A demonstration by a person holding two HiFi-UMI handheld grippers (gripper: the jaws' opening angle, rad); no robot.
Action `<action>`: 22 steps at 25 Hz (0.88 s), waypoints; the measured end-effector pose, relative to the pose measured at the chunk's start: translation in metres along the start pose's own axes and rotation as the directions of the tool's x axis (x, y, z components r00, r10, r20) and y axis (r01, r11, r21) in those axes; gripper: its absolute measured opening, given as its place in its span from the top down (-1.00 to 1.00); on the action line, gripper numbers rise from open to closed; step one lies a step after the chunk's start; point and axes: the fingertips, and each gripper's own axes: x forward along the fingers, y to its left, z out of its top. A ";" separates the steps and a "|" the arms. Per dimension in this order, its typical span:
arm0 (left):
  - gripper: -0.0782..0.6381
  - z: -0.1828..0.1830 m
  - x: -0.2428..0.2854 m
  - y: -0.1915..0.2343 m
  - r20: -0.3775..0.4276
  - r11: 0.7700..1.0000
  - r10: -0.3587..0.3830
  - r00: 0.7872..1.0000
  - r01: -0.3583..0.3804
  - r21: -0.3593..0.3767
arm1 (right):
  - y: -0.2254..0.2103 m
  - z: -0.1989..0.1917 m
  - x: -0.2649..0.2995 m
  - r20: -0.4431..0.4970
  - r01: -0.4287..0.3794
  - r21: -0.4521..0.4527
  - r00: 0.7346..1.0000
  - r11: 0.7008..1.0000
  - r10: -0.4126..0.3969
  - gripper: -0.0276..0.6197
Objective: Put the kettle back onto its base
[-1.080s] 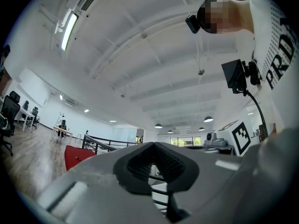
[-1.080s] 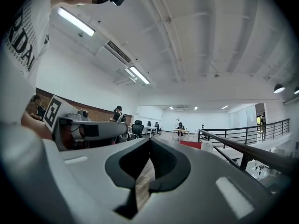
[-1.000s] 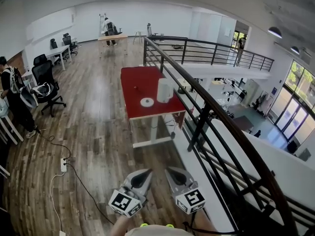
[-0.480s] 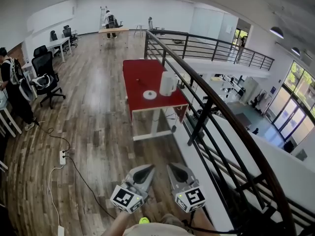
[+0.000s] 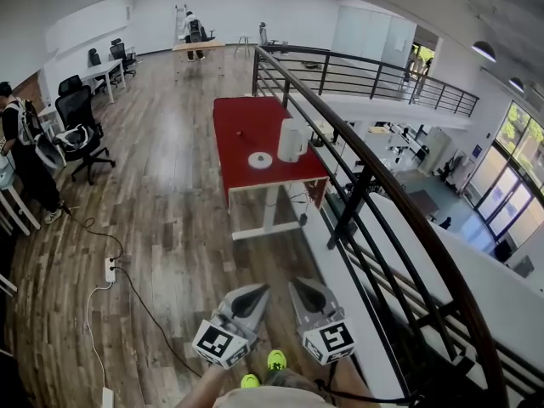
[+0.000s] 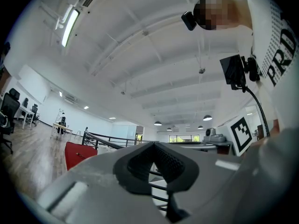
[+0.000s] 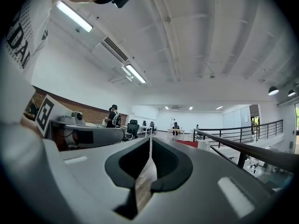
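Far left: a standing person [image 5: 21, 155] and a black office chair [image 5: 76, 134], well apart from anything I am working with.
Floor: I am over a dark wooden plank floor [image 5: 170, 219]. A white power strip [image 5: 110, 269] with black cables lies on it, left of my grippers.
Left gripper: the left gripper [image 5: 257, 291] sits low in the head view, above the floor, and points ahead towards the bench. In its own view the fingers meet tip to tip and hold nothing.
Bench: a red-topped bench [image 5: 246, 126] on white legs stands well ahead of both grippers.
Base: a round white kettle base [image 5: 260, 160] lies flat on the near part of the bench.
Kettle: a white electric kettle [image 5: 291, 140] stands on the bench just right of the base and a little farther off, near the railing-side edge. It is off the base.
Kettle axis: it is upright, with its long axis vertical and the lid end up. From here it is too small for me to tell which way the spout points.
Right gripper: the right gripper [image 5: 299, 286] is beside the left one and points the same way. Its fingers are pressed together with only a hairline slit, gripping nothing.
Railing: a black metal railing [image 5: 365, 194] runs along the right of the bench and my grippers.
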 end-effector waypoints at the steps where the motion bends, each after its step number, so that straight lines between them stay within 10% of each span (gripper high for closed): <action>1: 0.78 0.000 0.005 0.001 -0.002 1.000 0.001 1.000 -0.001 0.001 | -0.004 0.001 0.003 0.002 -0.003 0.011 1.000 1.000 0.003 0.88; 22: 0.79 -0.008 0.144 0.065 -0.007 0.990 0.088 0.996 -0.086 0.115 | -0.119 -0.001 0.071 -0.005 -0.083 -0.066 0.997 0.994 0.082 0.77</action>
